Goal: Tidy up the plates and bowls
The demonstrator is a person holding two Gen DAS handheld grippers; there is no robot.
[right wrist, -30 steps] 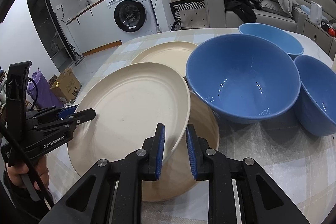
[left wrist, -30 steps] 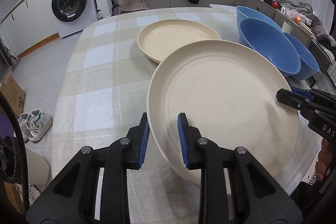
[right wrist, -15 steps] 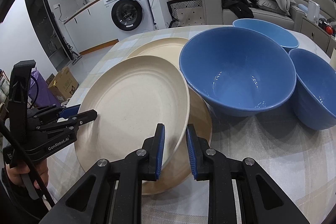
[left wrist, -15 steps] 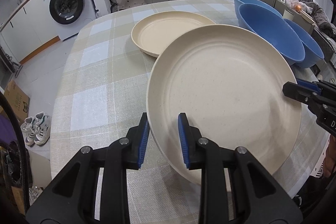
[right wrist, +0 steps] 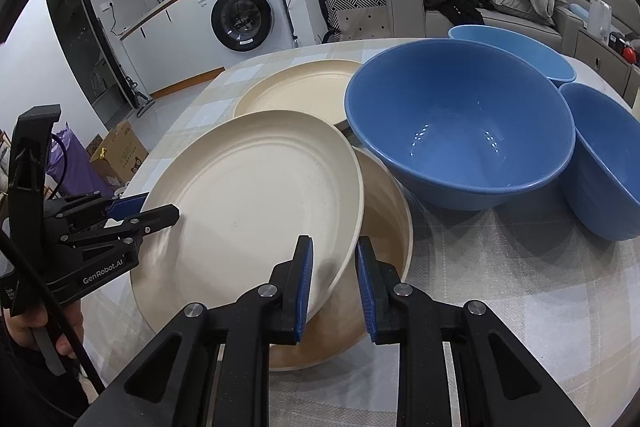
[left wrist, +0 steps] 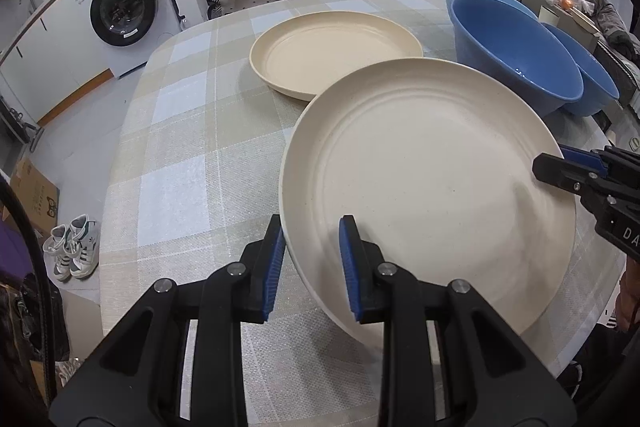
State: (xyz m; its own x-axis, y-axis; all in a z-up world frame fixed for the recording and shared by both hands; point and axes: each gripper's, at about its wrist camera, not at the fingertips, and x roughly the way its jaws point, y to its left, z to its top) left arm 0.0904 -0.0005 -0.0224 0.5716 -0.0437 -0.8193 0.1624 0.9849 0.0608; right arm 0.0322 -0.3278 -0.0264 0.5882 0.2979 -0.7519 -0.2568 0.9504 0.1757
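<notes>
A: What could go wrong here?

B: The top plate (left wrist: 428, 183) is held off the worktop (left wrist: 192, 131) by its rim alone. The left claw (left wrist: 311, 259) straddles the near edge and the right claw (right wrist: 333, 279) the opposite edge. In both wrist views the jaws sit a little wider than the rim, so I judge the hold loose. If the two hands drift apart or tilt unevenly, the plate could slip and drop onto the lower plate (right wrist: 384, 211) beneath it, or swing into the big blue bowl (right wrist: 460, 123) just beside it.

A: And how does the plate look?

B: Cream, round, matte, with faint rings and a shallow raised rim; clean and empty. It tilts, overlapping the lower plate. A third matching plate (left wrist: 336, 51) lies farther back, and two more blue bowls (right wrist: 608, 163) sit near the big one.
</notes>
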